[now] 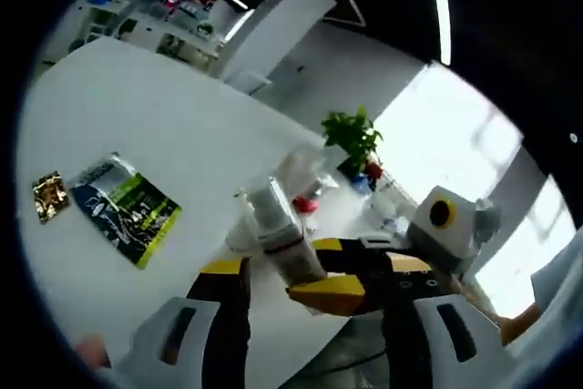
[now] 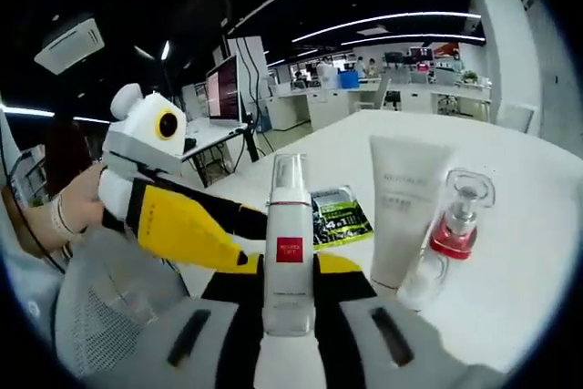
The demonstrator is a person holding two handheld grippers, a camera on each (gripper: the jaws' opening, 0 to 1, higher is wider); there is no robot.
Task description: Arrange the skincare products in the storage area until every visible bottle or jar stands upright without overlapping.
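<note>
A slim white pump bottle (image 2: pixel 290 216) with a red label stands between the jaws of my right gripper (image 2: pixel 290 272), which is shut on its lower body. In the left gripper view the same bottle (image 1: pixel 276 223) tilts up from the yellow jaws of the right gripper (image 1: pixel 321 271), which comes in from the right. My left gripper (image 1: pixel 314 267) stands open, its jaws wide on either side of that bottle. A white tube (image 2: pixel 401 211) stands on its cap on the table. Next to it is a clear bottle with a red base (image 2: pixel 458 214), and a small clear jar (image 2: pixel 424 280).
The round white table (image 1: pixel 137 116) holds a green-and-black sachet (image 1: pixel 127 207) and a small gold packet (image 1: pixel 50 196). A potted plant (image 1: pixel 353 138) stands beyond the table. The left gripper (image 2: pixel 232 241) and a hand (image 2: pixel 68 211) come in from the left. Office desks lie behind.
</note>
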